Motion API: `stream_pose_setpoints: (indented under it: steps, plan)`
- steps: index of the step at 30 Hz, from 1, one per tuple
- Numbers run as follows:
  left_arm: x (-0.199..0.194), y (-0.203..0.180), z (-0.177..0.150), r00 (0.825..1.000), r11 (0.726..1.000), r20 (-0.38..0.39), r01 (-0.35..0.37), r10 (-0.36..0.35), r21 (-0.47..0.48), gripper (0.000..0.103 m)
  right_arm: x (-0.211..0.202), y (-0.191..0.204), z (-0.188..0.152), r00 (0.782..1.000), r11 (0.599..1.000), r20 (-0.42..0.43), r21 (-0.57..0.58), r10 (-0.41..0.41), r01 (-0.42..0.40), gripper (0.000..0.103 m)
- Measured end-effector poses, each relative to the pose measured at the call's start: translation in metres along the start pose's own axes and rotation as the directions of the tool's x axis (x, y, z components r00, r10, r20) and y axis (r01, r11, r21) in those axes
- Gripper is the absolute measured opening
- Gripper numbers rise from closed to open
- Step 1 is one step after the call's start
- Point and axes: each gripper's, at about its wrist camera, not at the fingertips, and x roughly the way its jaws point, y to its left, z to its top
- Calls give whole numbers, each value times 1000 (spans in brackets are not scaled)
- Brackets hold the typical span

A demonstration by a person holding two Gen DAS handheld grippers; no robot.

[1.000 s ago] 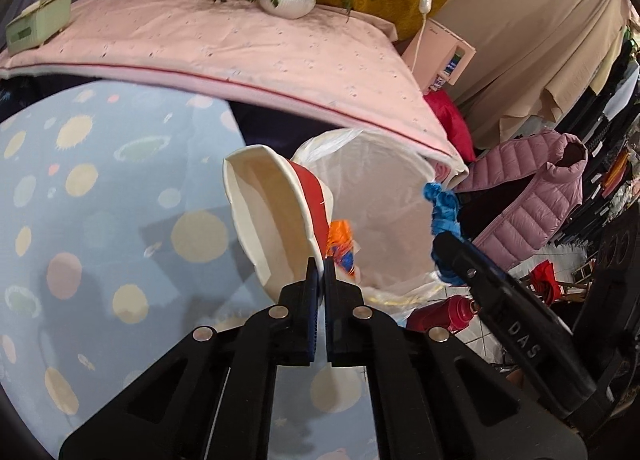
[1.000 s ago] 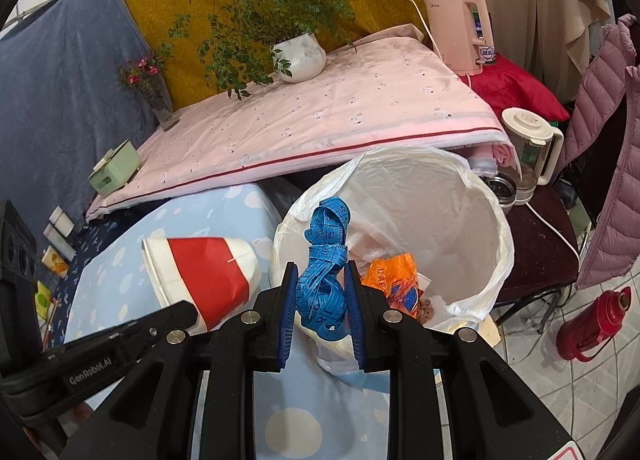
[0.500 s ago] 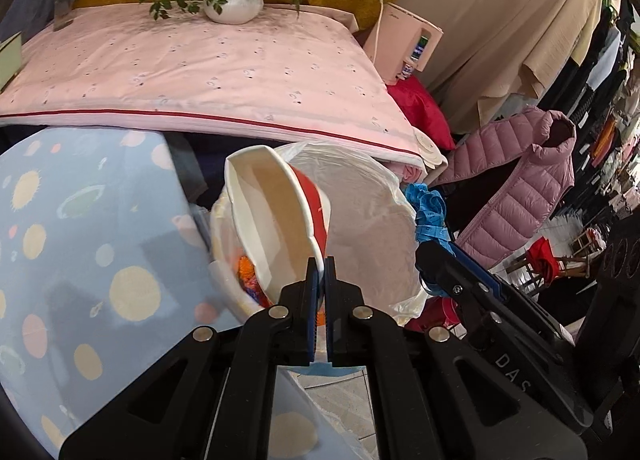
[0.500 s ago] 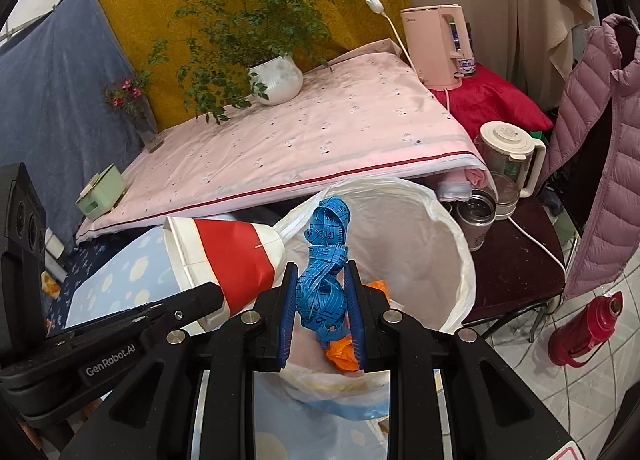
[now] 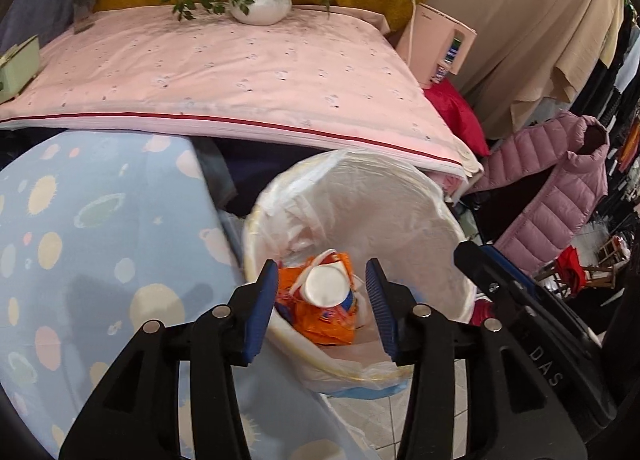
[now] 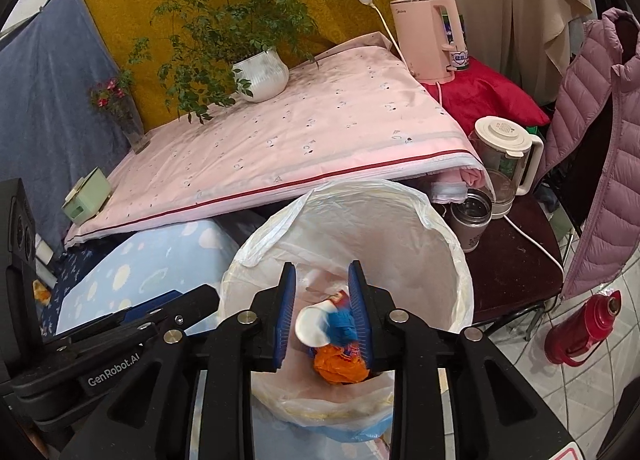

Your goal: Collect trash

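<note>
Both my grippers hang over the round bin lined with a translucent white plastic bag point(image 5: 400, 220), which stands on the tiled floor between the pale blue spotted cloth point(image 5: 100, 244) and the pink quilted sheet with a red stripe point(image 5: 240, 72).

Left gripper point(image 5: 323, 300): fingers spread wide, nothing between the blue pads. Through the gap I see the white paper cup with red band point(image 5: 326, 286) lying inside the bin, its pale round end facing up, resting on the crumpled orange wrapper point(image 5: 324, 324).

Right gripper point(image 6: 323, 310): fingers parted, nothing held. The crumpled blue tape point(image 6: 340, 326) shows blurred between the pads; it appears to sit on the cup and wrapper in the bin, though the blur leaves its contact unclear. In this view the cup point(image 6: 312, 326) lies on its side just left of the tape, the orange wrapper point(image 6: 340, 368) beneath both.

Beside the bin, a dark stool point(image 6: 516, 260) carries a steel cup point(image 6: 472, 220) and a glass jug with cream lid point(image 6: 504, 156).
</note>
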Motion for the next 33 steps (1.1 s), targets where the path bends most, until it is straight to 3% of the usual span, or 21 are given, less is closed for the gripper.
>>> stream_pose_setpoints:
  steps: [4,13,26,30,33]
  plan:
    - [-9,11,-2,997,998,17,-70,70,-4,44,2,8,1,1000,1000,-11,-10,5,-5,36]
    - [-35,31,-17,978,980,62,-201,200,-2,56,-11,29,-3,1000,999,-16,-51,7,-8,57]
    - [-62,56,-44,958,960,62,-278,279,-21,63,-32,59,-19,998,981,-19,-183,-61,57,77]
    - [-67,61,-51,947,949,62,-313,314,-25,73,-36,63,-25,996,974,-16,-210,-87,81,82]
    - [-69,65,-56,944,946,57,-324,325,-26,74,-39,65,-29,995,973,-21,-215,-96,89,84]
